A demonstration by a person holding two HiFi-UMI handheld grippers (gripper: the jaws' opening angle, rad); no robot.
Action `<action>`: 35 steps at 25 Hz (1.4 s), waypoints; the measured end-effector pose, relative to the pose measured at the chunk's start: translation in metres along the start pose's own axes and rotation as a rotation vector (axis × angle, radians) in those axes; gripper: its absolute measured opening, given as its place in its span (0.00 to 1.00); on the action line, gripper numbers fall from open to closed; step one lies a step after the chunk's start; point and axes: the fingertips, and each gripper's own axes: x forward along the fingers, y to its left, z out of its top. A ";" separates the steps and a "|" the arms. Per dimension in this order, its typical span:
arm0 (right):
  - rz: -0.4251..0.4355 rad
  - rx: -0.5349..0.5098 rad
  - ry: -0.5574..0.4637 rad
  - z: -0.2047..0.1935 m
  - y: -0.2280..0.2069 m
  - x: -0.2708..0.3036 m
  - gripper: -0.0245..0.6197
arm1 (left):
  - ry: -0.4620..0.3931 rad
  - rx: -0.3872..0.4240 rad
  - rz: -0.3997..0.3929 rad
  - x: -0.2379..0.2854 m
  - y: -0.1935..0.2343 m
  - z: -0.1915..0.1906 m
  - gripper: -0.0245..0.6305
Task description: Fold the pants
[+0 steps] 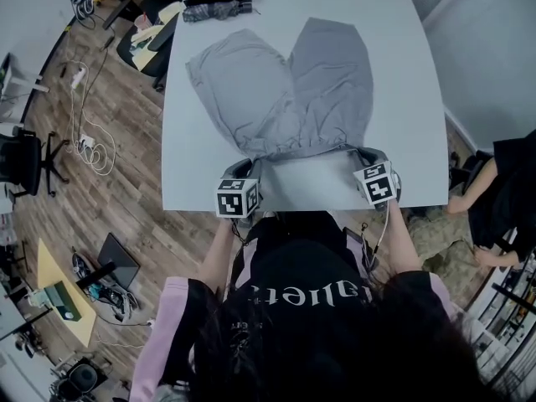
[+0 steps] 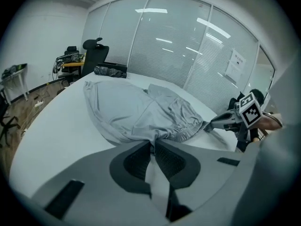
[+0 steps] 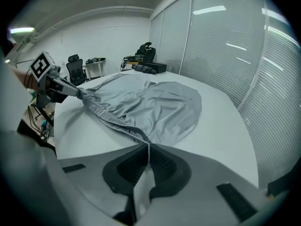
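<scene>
Materials and finishes, table scene
pants (image 1: 285,90): thin grey cloth, matt, softly creased, waistband gathered; table (image 1: 197,182): smooth matt white top; left gripper (image 2: 153,145) and right gripper (image 3: 148,147): matt grey plastic shells, dark textured pads (image 2: 138,161); floor (image 1: 126,224): wood-look planks.

The person is wearing a black top (image 1: 310,262) with pale lettering and pink sleeves (image 1: 166,329). The grey left gripper (image 1: 253,168) and right gripper (image 1: 358,152) are each carrying a black-and-white marker cube (image 1: 237,198).
</scene>
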 end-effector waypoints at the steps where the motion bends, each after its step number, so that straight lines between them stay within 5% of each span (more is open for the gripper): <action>1: 0.016 0.008 -0.009 0.004 0.002 -0.004 0.09 | -0.016 -0.014 -0.010 -0.006 -0.002 0.004 0.11; 11: 0.130 0.063 -0.155 0.054 0.010 -0.088 0.08 | -0.209 -0.192 -0.081 -0.084 -0.018 0.047 0.11; 20: 0.169 0.070 -0.319 0.125 -0.011 -0.122 0.08 | -0.403 -0.120 -0.084 -0.114 -0.014 0.139 0.11; 35: 0.179 0.072 -0.328 0.223 -0.102 -0.019 0.08 | -0.298 0.059 -0.009 -0.018 0.034 0.217 0.11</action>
